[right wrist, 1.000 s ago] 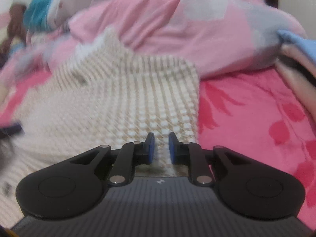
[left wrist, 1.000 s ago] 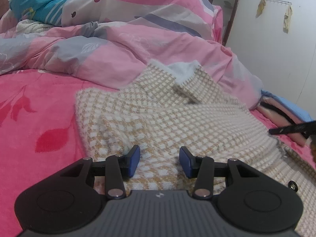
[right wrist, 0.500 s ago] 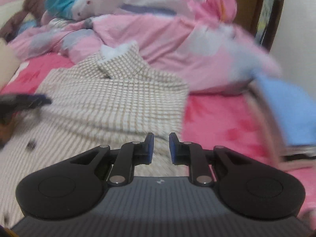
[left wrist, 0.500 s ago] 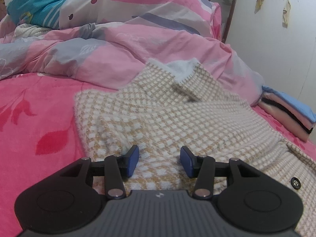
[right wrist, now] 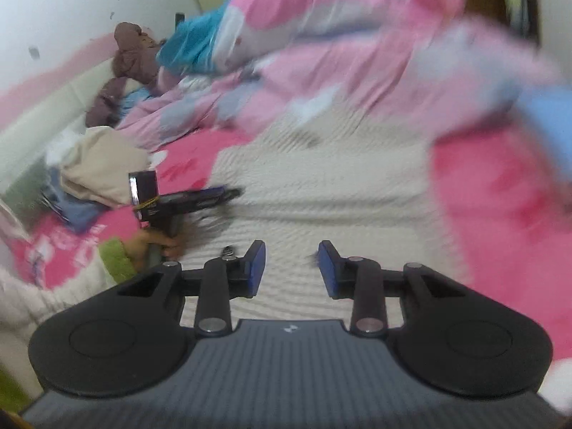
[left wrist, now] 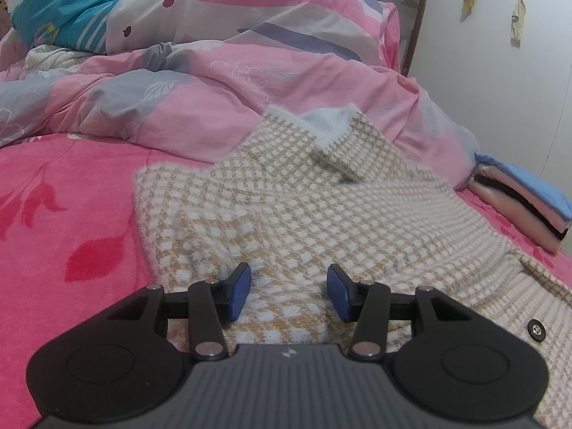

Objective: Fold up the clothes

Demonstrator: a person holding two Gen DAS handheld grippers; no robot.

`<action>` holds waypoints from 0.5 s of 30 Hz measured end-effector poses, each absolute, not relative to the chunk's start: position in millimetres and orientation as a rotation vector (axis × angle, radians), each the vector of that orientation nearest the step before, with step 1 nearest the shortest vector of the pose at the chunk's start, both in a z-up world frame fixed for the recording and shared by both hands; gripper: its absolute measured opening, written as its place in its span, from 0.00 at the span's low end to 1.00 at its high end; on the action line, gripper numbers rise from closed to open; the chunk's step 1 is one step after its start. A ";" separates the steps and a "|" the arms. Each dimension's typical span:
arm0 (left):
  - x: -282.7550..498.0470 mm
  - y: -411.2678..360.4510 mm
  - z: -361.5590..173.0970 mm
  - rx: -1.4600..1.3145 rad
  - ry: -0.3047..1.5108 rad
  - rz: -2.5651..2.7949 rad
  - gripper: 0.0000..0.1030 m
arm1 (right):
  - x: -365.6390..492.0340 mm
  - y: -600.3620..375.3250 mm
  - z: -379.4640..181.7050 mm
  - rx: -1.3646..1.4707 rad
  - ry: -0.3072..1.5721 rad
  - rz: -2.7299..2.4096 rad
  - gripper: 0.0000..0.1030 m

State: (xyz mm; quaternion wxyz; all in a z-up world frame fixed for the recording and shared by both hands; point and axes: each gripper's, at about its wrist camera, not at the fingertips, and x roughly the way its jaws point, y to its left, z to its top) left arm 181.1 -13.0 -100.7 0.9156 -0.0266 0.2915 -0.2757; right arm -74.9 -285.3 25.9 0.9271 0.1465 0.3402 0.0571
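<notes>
A cream and tan checked knit cardigan (left wrist: 304, 214) lies spread on the pink sheet (left wrist: 64, 196), collar (left wrist: 343, 146) toward the duvet and a dark button (left wrist: 535, 329) at its near right. My left gripper (left wrist: 289, 295) rests low on its near left part, jaws half apart, with a hump of knit rising between the pads without being pinched. In the blurred right wrist view, that left gripper (right wrist: 232, 191) is held by a hand (right wrist: 157, 241) over the cardigan (right wrist: 321, 186). My right gripper (right wrist: 291, 268) hovers above the cardigan's near part, its jaws opening with nothing between them.
A rumpled pink and grey duvet (left wrist: 250, 71) banks up behind the cardigan. A stack of folded clothes (left wrist: 518, 200) sits at the right by the white wall. Loose clothes (right wrist: 100, 168) and a brown plush toy (right wrist: 132, 50) lie at the far left.
My right gripper drew back and up from the cardigan's right side, its view swung left and its jaws widened. Its tip has left the left wrist view. The left gripper stayed put.
</notes>
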 end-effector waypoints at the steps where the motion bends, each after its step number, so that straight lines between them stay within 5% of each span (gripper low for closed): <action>1: 180.8 -14.4 -100.3 -0.045 0.601 -0.565 0.48 | -51.9 -284.9 6.7 0.318 0.712 0.117 0.31; 10: 171.5 -39.9 -93.8 0.132 0.592 -0.495 0.51 | 70.3 -281.1 -76.5 0.155 0.548 -0.080 0.30; 15: 163.4 -58.6 -72.5 0.246 0.579 -0.437 0.65 | 84.7 -276.4 -106.9 0.067 0.550 -0.121 0.30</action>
